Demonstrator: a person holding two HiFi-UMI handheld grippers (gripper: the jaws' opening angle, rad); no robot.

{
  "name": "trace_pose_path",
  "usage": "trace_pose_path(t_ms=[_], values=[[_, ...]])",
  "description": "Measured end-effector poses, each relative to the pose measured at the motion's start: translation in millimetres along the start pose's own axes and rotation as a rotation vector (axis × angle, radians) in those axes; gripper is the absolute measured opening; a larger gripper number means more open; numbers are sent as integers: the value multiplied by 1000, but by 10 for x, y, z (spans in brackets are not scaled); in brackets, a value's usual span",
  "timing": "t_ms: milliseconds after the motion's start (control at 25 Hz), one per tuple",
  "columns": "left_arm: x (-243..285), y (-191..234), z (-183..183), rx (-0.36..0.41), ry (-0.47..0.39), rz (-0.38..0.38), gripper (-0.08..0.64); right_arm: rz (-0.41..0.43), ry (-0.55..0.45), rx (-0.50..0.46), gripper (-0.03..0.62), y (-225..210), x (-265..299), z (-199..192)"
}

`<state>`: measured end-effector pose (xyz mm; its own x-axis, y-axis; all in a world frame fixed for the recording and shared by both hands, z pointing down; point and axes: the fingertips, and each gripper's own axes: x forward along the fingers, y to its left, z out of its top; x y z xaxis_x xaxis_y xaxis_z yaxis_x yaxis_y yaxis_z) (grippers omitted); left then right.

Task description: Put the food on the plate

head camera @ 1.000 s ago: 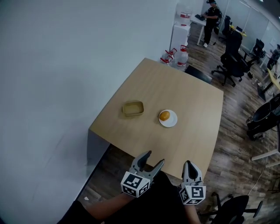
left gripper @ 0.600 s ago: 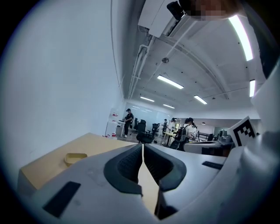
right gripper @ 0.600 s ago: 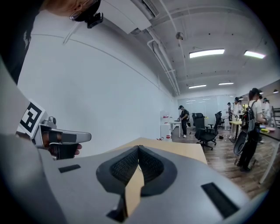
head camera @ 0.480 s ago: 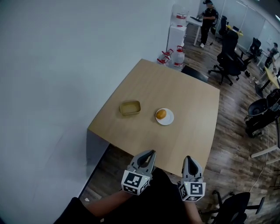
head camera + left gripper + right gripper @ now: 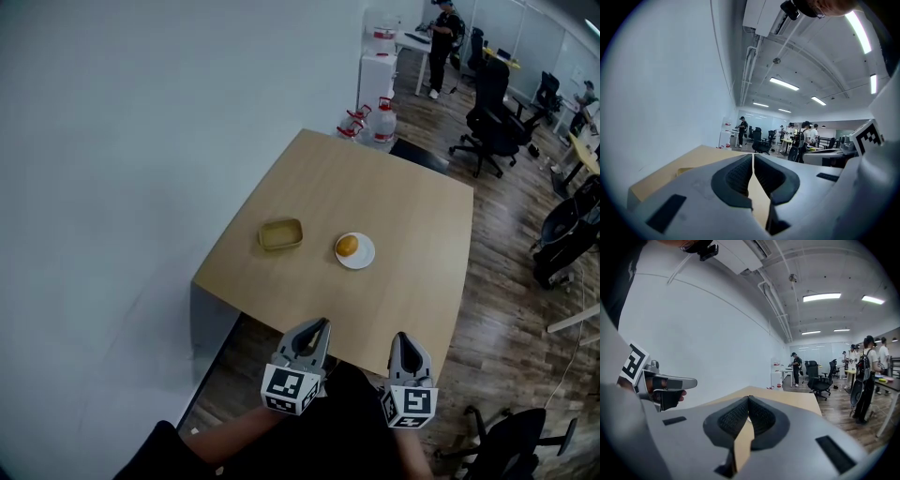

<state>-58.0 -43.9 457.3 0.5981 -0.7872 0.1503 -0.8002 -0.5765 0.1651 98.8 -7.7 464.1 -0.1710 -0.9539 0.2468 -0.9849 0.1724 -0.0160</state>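
Yellow tray (image 5: 281, 234): on the wooden table (image 5: 412, 206), apart from the plate.
Left gripper (image 5: 317, 326): jaws pressed together, nothing between them.
Food (image 5: 347, 246): round, orange, on the white plate (image 5: 366, 255).
Right gripper (image 5: 401, 337): jaws closed, empty.

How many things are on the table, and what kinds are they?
Orange food: 1
White plate: 1
Tan container: 1
Total: 3
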Motion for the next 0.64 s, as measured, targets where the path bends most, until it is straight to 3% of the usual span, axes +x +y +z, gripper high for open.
trace_pose_path(t_ms=[640], values=[[22, 256, 28, 7, -2, 45, 24, 11, 27, -6, 60, 63, 213, 11]])
